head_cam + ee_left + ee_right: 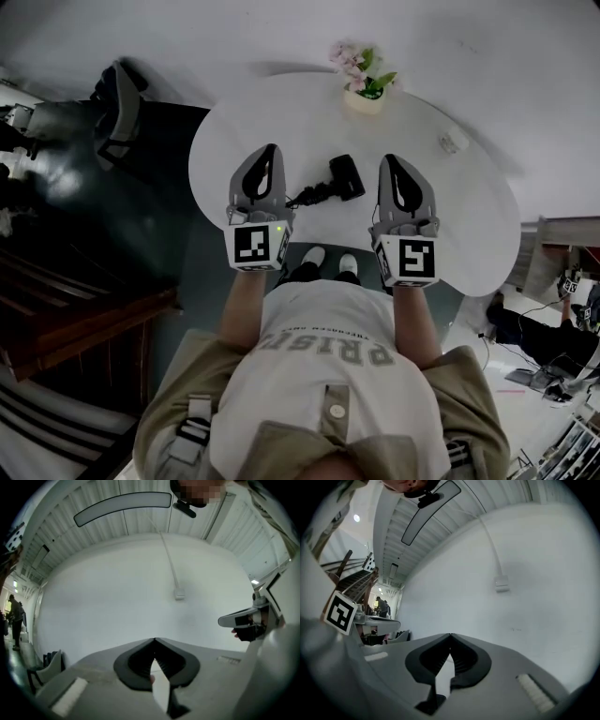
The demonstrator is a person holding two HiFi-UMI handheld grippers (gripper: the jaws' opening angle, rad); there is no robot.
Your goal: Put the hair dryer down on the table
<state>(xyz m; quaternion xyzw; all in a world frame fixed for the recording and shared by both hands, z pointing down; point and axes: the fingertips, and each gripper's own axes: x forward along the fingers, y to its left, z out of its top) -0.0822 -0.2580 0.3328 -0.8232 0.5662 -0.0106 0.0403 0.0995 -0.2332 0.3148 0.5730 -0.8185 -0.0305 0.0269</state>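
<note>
On the white tabletop, one black hair dryer lies toward the near edge, its cord trailing left, and neither tool touches it. Two grippers are held level above that edge. The left gripper and the right gripper each have their jaws closed together on nothing. Each carries one marker cube. One flower pot stands at the far edge. The person's shirt bears large letters that look like "PRISM"; the smaller line is unreadable.
</note>
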